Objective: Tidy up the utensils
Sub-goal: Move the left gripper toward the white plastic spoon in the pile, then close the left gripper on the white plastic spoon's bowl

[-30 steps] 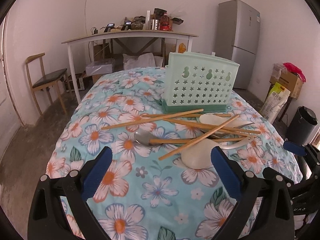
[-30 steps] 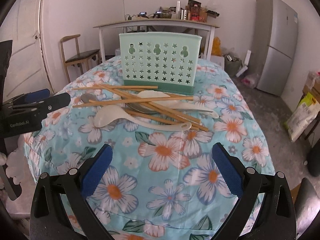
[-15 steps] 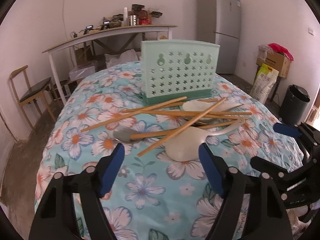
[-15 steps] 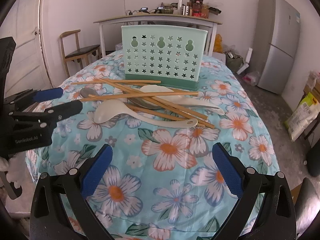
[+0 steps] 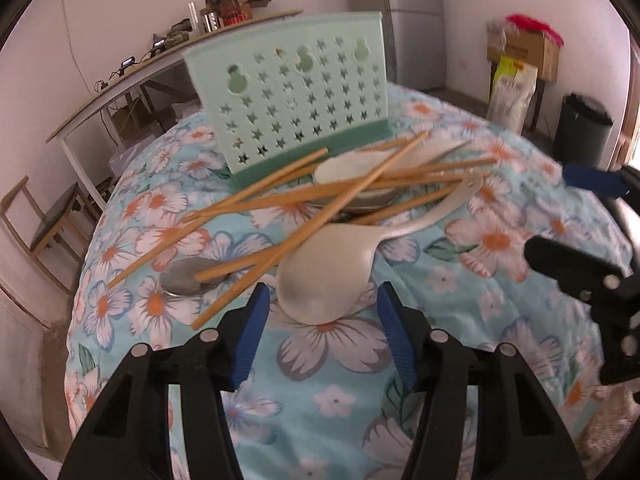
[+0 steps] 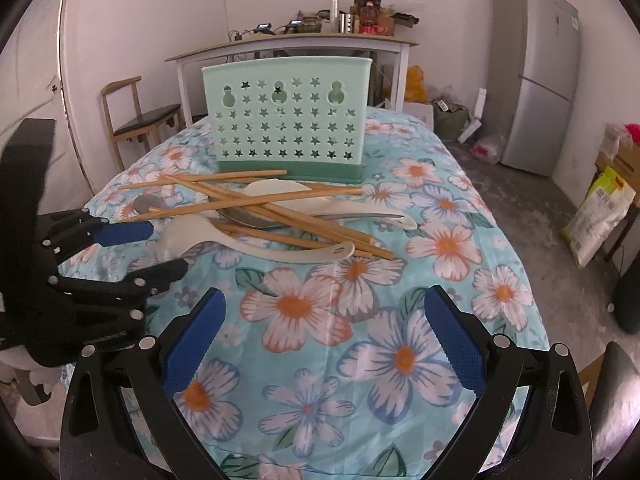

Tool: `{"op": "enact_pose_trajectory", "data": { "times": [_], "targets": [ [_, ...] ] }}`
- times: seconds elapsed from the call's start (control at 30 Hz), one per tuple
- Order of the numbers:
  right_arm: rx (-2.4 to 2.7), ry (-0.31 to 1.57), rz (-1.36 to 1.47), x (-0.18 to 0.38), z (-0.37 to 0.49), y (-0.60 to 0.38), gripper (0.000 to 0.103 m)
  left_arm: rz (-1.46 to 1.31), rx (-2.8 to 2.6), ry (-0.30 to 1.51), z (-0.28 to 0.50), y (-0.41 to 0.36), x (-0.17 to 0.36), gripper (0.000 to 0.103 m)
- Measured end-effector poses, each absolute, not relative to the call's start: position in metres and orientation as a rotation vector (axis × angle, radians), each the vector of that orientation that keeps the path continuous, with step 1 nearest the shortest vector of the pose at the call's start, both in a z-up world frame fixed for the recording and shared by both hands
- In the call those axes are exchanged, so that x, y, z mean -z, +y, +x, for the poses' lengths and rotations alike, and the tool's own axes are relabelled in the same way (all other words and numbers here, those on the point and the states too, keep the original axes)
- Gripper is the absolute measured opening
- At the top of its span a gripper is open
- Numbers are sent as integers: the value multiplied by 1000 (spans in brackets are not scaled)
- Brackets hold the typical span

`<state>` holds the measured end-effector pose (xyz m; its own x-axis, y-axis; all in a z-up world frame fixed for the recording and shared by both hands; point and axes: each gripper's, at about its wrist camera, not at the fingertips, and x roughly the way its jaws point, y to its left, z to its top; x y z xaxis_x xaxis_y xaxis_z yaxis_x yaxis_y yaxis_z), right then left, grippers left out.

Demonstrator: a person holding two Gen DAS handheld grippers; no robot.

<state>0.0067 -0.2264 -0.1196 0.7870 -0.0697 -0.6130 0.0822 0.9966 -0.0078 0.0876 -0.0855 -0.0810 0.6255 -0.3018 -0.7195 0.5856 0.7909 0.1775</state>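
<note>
A pile of several wooden chopsticks (image 5: 280, 196) (image 6: 240, 204), white plastic spoons and a metal spoon (image 5: 188, 280) (image 6: 144, 204) lies in front of the mint green perforated utensil holder (image 5: 296, 100) (image 6: 288, 124). My left gripper (image 5: 322, 308) (image 6: 160, 252) is low over the cloth, its jaws closing. The bowl of the big white spoon (image 5: 328, 276) (image 6: 180, 236) sits between the blue pads, and narrow gaps show on both sides. My right gripper (image 6: 324, 312) (image 5: 550, 208) stands open above the flowered cloth with nothing between its fingers.
The table wears a blue flowered cloth (image 6: 400, 360) that falls away at its edges. Behind stand a white side table (image 6: 288, 46) with clutter, a wooden chair (image 6: 136, 120) and a grey fridge (image 6: 536, 72). A black bin (image 5: 584, 120) and boxes are at the right.
My left gripper has moved forward and down to the pile, rolled, and narrowed its jaws around the white spoon's bowl. The right gripper has stayed nearly still.
</note>
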Motion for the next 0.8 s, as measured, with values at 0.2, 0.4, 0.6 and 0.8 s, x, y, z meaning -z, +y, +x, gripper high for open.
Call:
{"op": "enact_pose_trajectory", "data": {
  "times": [0.2, 0.4, 0.6, 0.8],
  "targets": [
    [71, 660, 35, 123, 9, -231, 95, 480, 478, 723, 91, -99, 87, 53],
    [73, 650, 58, 123, 8, -237, 95, 533, 438, 672, 83, -103, 82, 37],
    [83, 640, 80, 121, 3, -243, 95, 575, 429, 617, 69, -100, 73, 9],
    [89, 611, 80, 111, -6, -242, 95, 531, 504, 655, 60, -89, 56, 4]
  ]
}}
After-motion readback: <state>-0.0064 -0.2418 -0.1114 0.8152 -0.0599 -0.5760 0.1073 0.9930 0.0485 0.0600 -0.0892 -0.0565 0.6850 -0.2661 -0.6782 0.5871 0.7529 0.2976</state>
